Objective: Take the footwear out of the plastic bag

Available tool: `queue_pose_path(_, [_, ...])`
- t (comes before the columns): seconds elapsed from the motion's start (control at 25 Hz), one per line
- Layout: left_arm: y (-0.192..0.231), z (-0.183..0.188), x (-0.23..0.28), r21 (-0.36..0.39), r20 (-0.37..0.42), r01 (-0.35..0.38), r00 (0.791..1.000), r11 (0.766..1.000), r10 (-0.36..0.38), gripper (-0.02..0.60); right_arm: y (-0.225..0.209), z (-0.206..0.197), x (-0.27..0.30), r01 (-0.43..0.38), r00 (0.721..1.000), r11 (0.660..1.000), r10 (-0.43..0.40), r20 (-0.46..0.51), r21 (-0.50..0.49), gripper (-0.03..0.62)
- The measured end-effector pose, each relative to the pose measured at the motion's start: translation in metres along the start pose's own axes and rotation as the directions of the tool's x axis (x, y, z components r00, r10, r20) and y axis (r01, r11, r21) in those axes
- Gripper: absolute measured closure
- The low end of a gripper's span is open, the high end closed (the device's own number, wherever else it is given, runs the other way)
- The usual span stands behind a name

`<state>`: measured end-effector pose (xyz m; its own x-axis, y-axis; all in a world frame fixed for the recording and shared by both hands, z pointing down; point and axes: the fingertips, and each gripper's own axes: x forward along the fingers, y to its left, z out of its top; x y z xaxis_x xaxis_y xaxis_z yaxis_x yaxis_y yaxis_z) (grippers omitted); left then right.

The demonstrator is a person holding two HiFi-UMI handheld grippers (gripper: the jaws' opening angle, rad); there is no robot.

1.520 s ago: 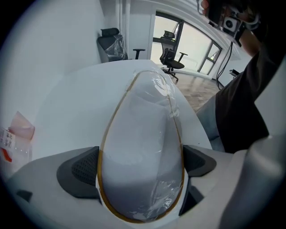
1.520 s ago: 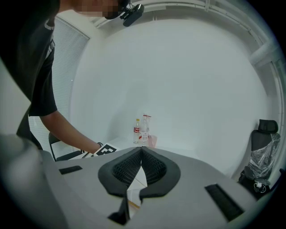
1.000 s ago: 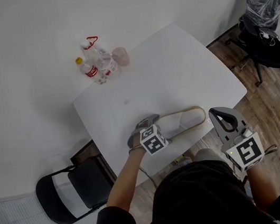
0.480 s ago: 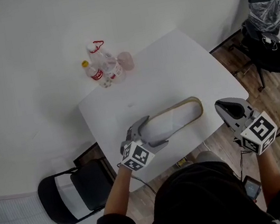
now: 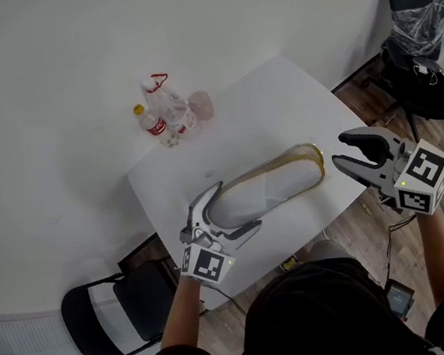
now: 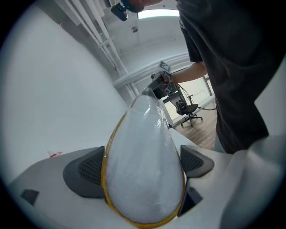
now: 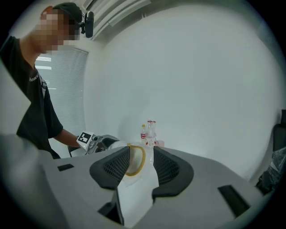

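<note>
A clear plastic bag point(image 5: 278, 184) holding white footwear with a yellow rim lies lengthwise near the front of the white table point(image 5: 254, 116). My left gripper point(image 5: 234, 207) is shut on the bag's left end. In the left gripper view the bag point(image 6: 143, 152) fills the space between the pads of that gripper point(image 6: 140, 165). My right gripper point(image 5: 339, 152) is at the bag's right end with its jaws opening. In the right gripper view the yellow-rimmed end point(image 7: 134, 161) shows between the fingertips of that gripper point(image 7: 142, 154), and the pads do not press on it.
Two plastic bottles point(image 5: 163, 110) and a pinkish cup point(image 5: 200, 104) stand at the table's far left corner. A black folding chair point(image 5: 114, 310) sits below the table's left side. An office chair point(image 5: 423, 60) with a plastic bag on it stands at the far right.
My right gripper rose from beside the person's body to the bag's right end, and its jaws opened. My left gripper shifted down and left, still on the bag's left end.
</note>
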<state>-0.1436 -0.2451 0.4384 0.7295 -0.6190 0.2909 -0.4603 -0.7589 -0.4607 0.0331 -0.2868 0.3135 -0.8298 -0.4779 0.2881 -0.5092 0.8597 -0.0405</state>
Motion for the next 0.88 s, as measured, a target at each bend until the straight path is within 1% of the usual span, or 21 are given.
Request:
queue_pose_path(0.08, [0.007, 0.008, -0.006, 0.026, 0.025, -0.019, 1.0, 0.999, 0.018, 0.029, 0.002, 0.009, 0.005, -0.024, 1.0, 0.999, 0.023, -0.01, -0.042, 0.424])
queue_pose_path(0.24, [0.027, 0.016, -0.016, 0.056, 0.061, -0.069, 0.996, 0.996, 0.066, 0.029, 0.023, 0.025, 0.017, -0.141, 0.989, 0.985, 0.137, -0.045, -0.102, 0.424])
queue_pose_path(0.32, [0.035, 0.02, -0.02, 0.069, 0.07, -0.083, 0.995, 0.994, 0.078, 0.029, 0.029, 0.032, 0.021, -0.17, 0.985, 0.979, 0.165, -0.053, -0.117, 0.424])
queue_pose_path(0.48, [0.041, 0.03, -0.029, 0.097, 0.08, -0.112, 0.991, 0.989, 0.104, 0.031, 0.036, 0.044, 0.022, -0.211, 0.977, 0.974, 0.208, -0.042, -0.083, 0.422])
queue_pose_path(0.64, [0.044, 0.04, -0.039, 0.127, 0.098, -0.145, 0.986, 0.981, 0.133, 0.034, 0.044, 0.052, 0.021, -0.282, 0.959, 0.959, 0.281, -0.033, -0.017, 0.378])
queue_pose_path(0.72, [0.046, 0.041, -0.042, 0.146, 0.097, -0.16, 0.984, 0.976, 0.146, 0.035, 0.049, 0.056, 0.022, -0.315, 0.949, 0.949, 0.314, -0.032, -0.003, 0.372])
queue_pose_path(0.8, [0.047, 0.042, -0.044, 0.152, 0.098, -0.169, 0.983, 0.974, 0.155, 0.038, 0.053, 0.056, 0.025, -0.342, 0.939, 0.94, 0.342, -0.045, 0.008, 0.365])
queue_pose_path(0.88, [0.048, 0.043, -0.046, 0.158, 0.103, -0.177, 0.981, 0.971, 0.162, 0.04, 0.054, 0.053, 0.03, -0.35, 0.935, 0.937, 0.349, -0.068, 0.008, 0.35])
